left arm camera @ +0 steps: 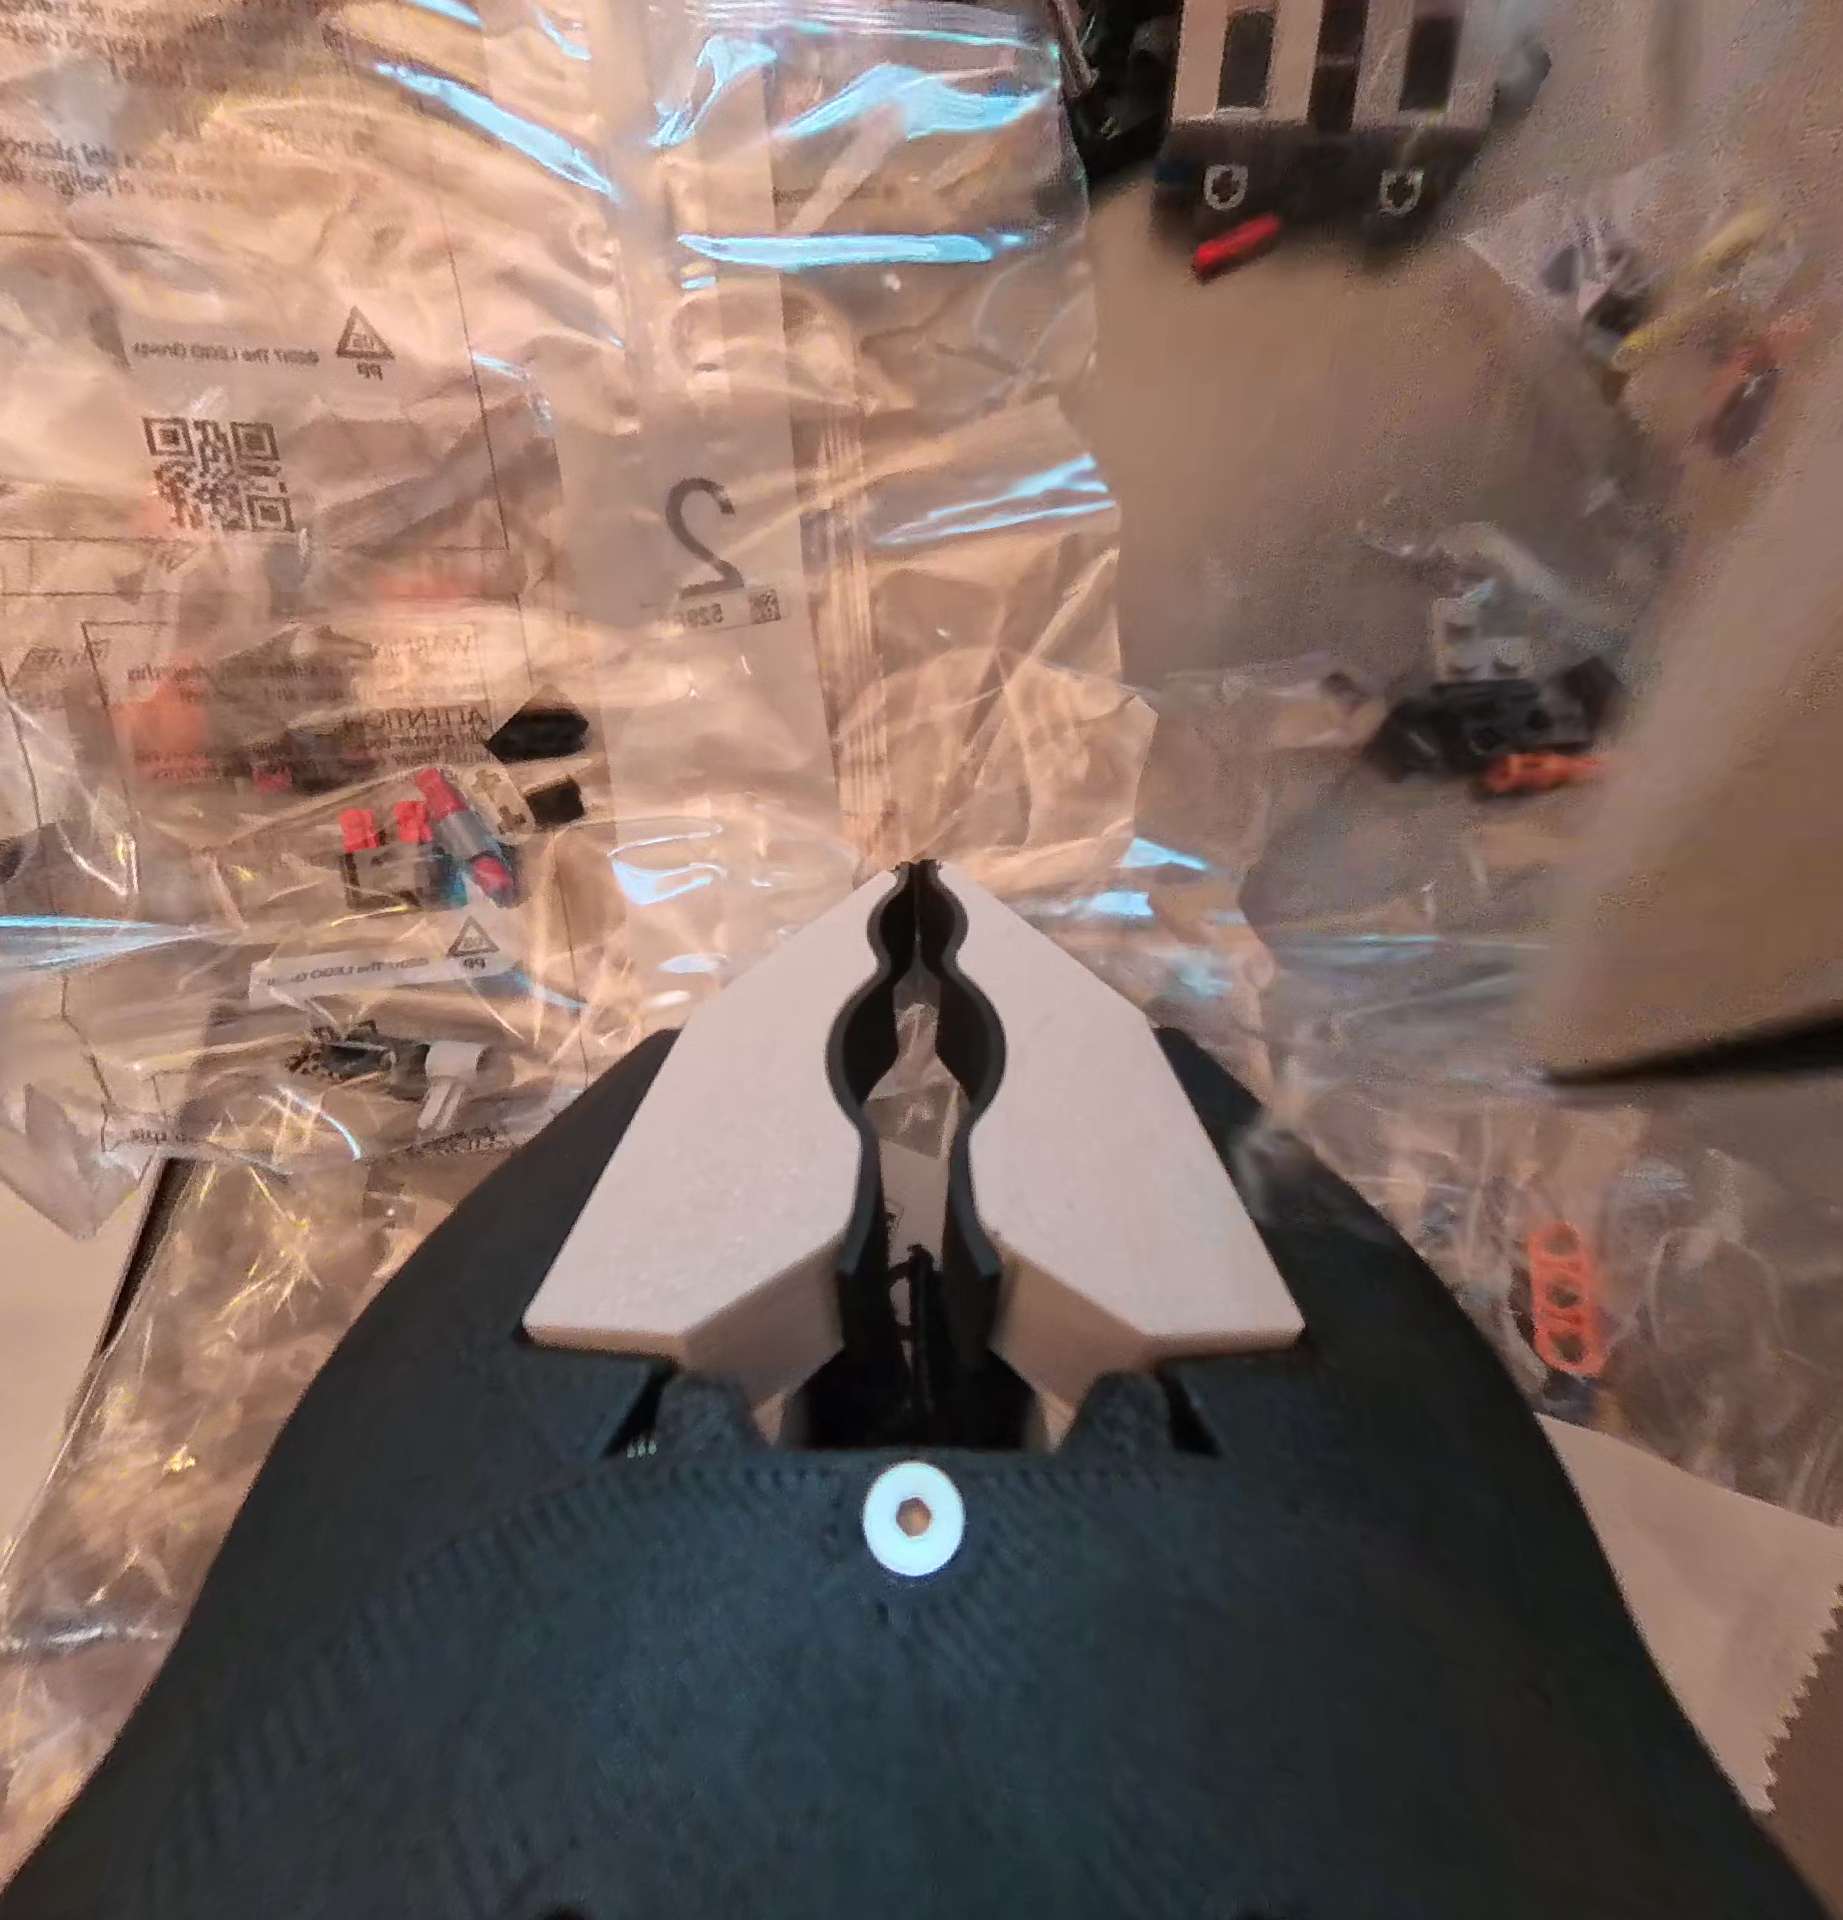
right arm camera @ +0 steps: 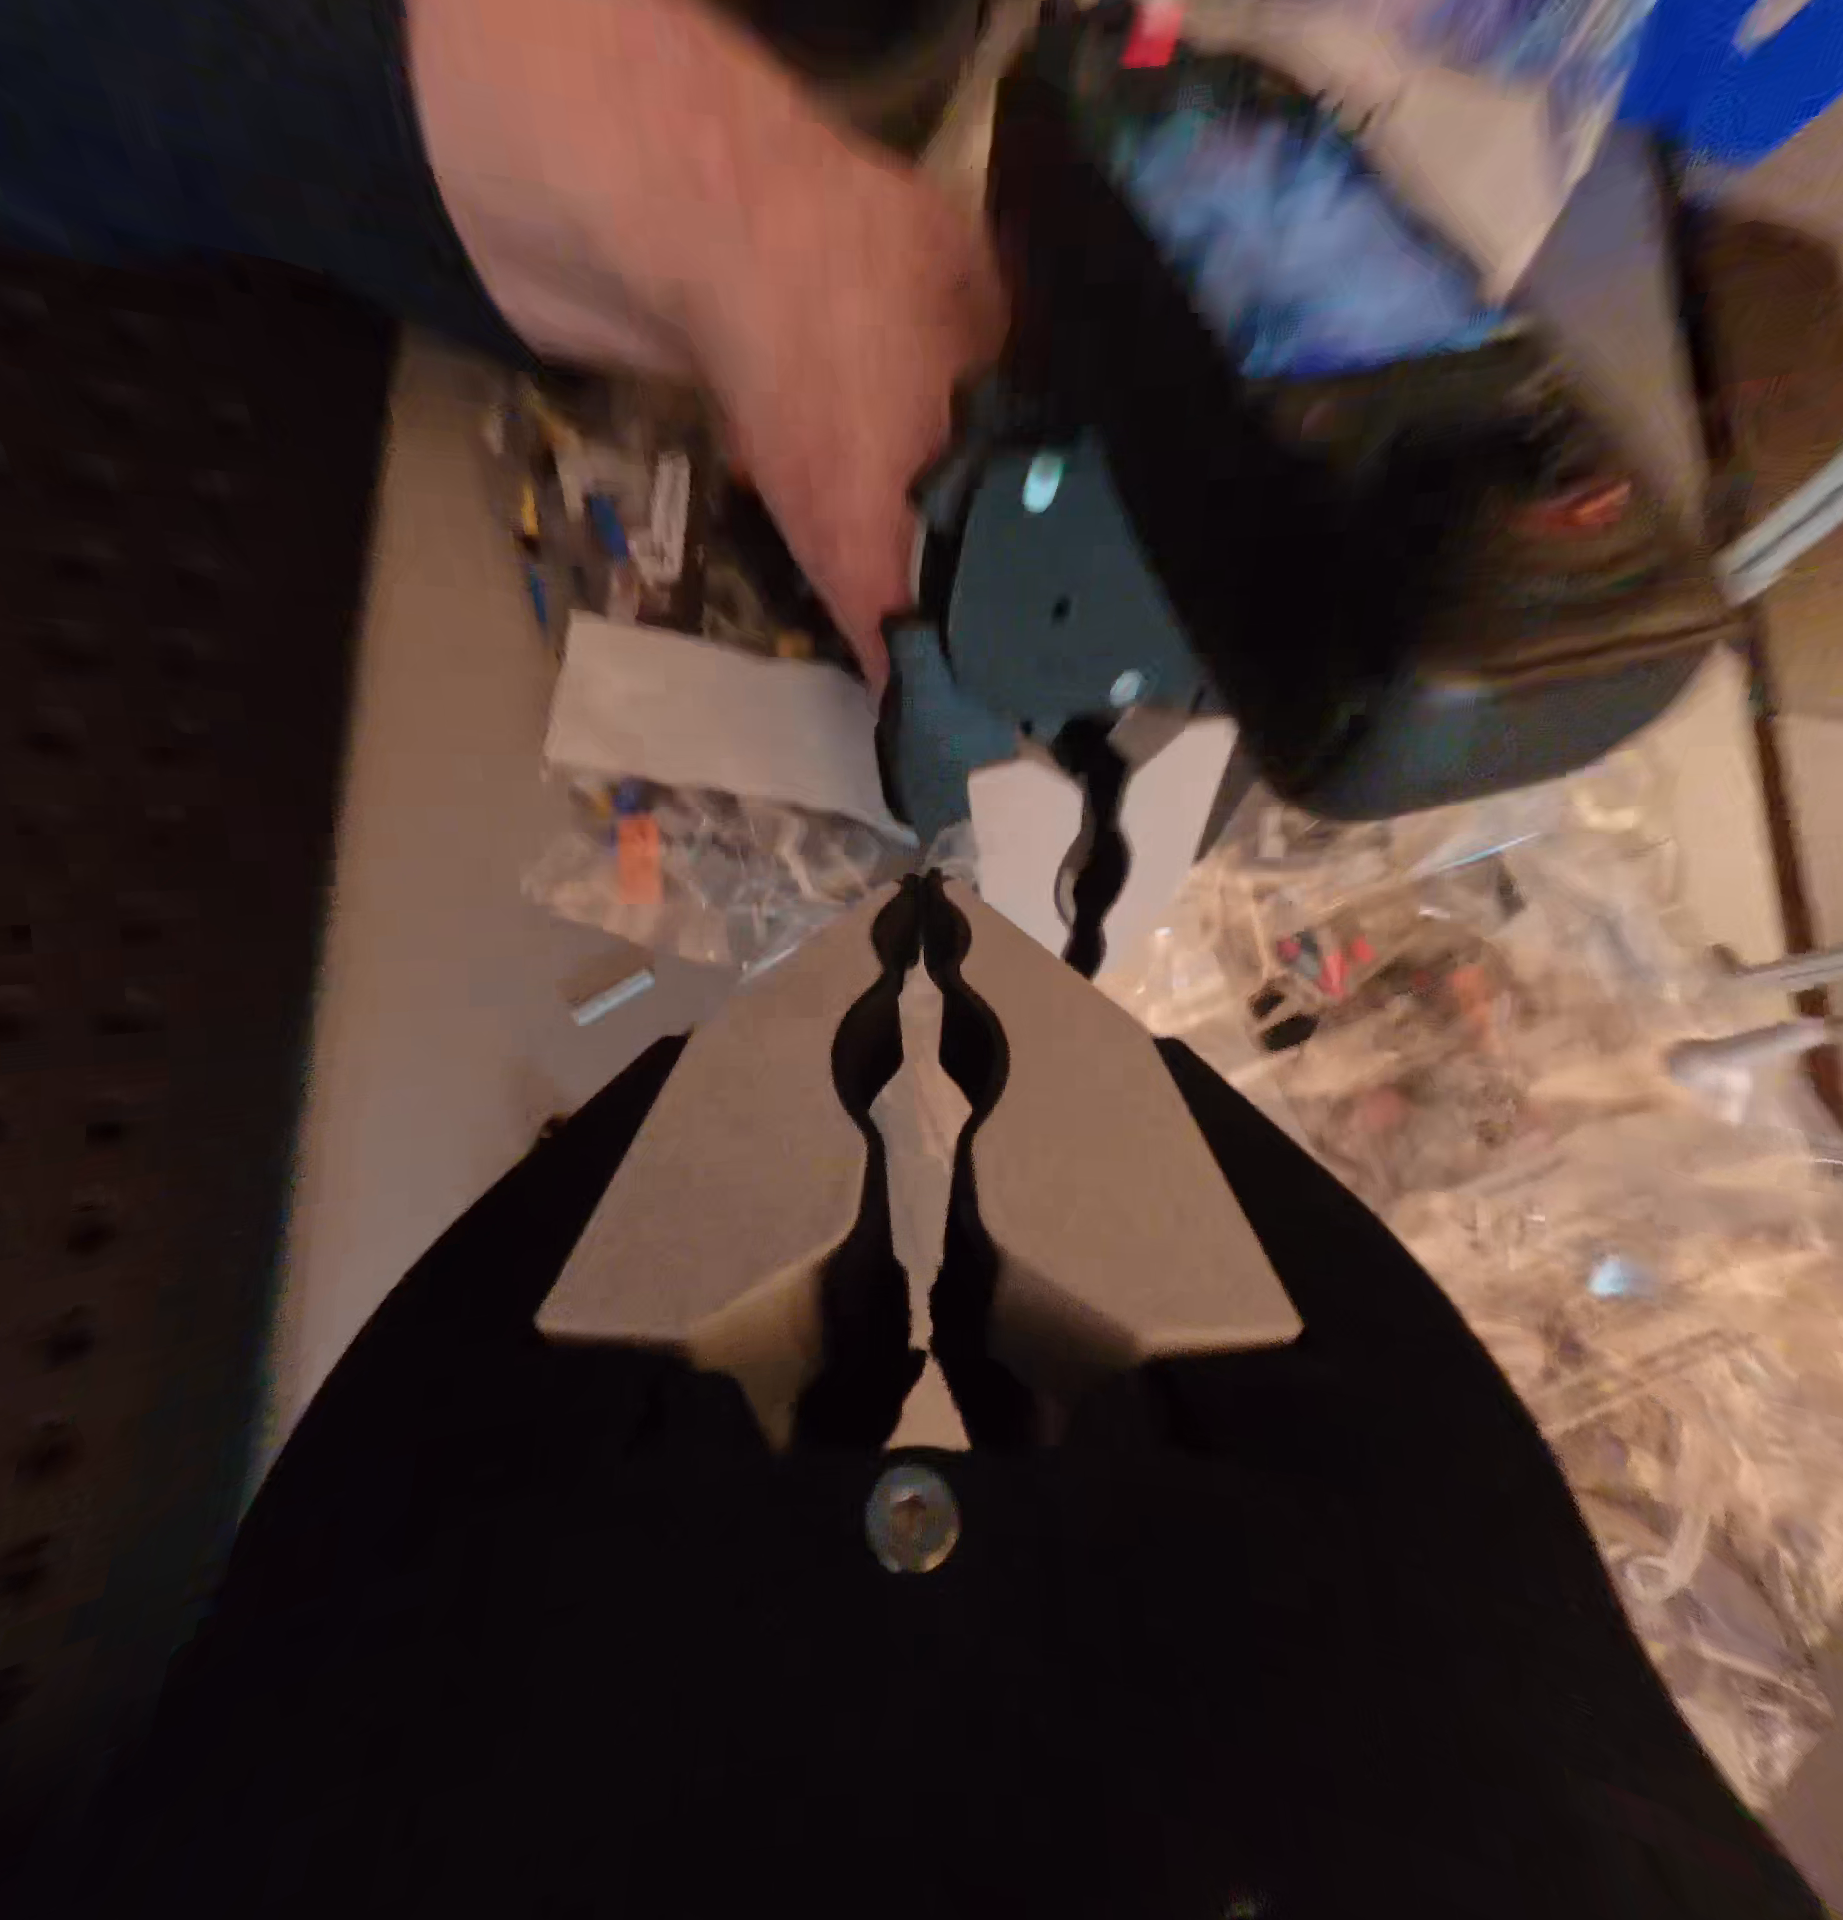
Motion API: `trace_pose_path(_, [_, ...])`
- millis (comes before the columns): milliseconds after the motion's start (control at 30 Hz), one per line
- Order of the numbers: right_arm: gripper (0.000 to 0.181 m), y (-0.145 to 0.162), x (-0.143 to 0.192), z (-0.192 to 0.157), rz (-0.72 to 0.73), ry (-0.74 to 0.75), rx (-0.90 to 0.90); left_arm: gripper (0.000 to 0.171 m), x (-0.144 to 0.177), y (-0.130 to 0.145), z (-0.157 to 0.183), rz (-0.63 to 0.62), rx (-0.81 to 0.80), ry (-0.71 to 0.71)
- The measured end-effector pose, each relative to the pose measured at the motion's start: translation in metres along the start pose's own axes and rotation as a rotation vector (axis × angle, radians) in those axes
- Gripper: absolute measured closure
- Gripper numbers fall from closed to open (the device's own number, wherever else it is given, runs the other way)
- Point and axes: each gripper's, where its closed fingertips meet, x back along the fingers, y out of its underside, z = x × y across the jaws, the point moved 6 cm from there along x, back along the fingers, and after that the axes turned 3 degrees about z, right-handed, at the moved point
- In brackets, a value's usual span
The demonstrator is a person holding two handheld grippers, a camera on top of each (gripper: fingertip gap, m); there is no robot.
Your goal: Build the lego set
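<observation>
Both grippers, left (left arm camera: 917, 864) & right (right arm camera: 922, 881), are pinching shut on one clear plastic bag (left arm camera: 688, 540) of lego pieces (left arm camera: 429, 831), approx mid-air over the table; probably tearing it open next, needing opposite pulls.

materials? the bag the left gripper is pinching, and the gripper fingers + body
Clear bag: thin glossy plastic film, judging by see-through creases, sharp glare streaks and print on it. Left gripper fingers: matte beige, faintly grainy, likely 3D-printed plastic, with black wavy inner pads, possibly rubber. Gripper body: black plastic with visible layer lines, so probably printed.
</observation>
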Motion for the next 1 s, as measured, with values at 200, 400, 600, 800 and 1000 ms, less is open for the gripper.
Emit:
trace_pose_path(200, [0.181, 0.013, 0.022, 0.017, 0.039, 0.076, -0.050, 0.171, -0.001, -0.002, -0.001, -0.009, -0.001, -0.011])
trace_pose_path(400, [0.181, 0.007, 0.053, 0.035, 0.198, 0.171, -0.125, 0.171, -0.002, -0.002, -0.001, -0.003, 0.008, -0.003])
trace_pose_path(600, [0.181, 0.023, 0.061, 0.051, 0.160, 0.254, -0.177, 0.171, -0.001, -0.002, -0.001, 0.000, 0.007, 0.001])
trace_pose_path(800, [0.181, 0.034, 0.066, 0.059, 0.159, 0.282, -0.229, 0.171, -0.001, -0.002, -0.001, 0.002, 0.010, 0.004])
trace_pose_path(1000, [0.181, 0.028, 0.059, 0.044, 0.196, 0.125, -0.219, 0.171, -0.001, -0.002, -0.001, 0.006, 0.009, 0.005])
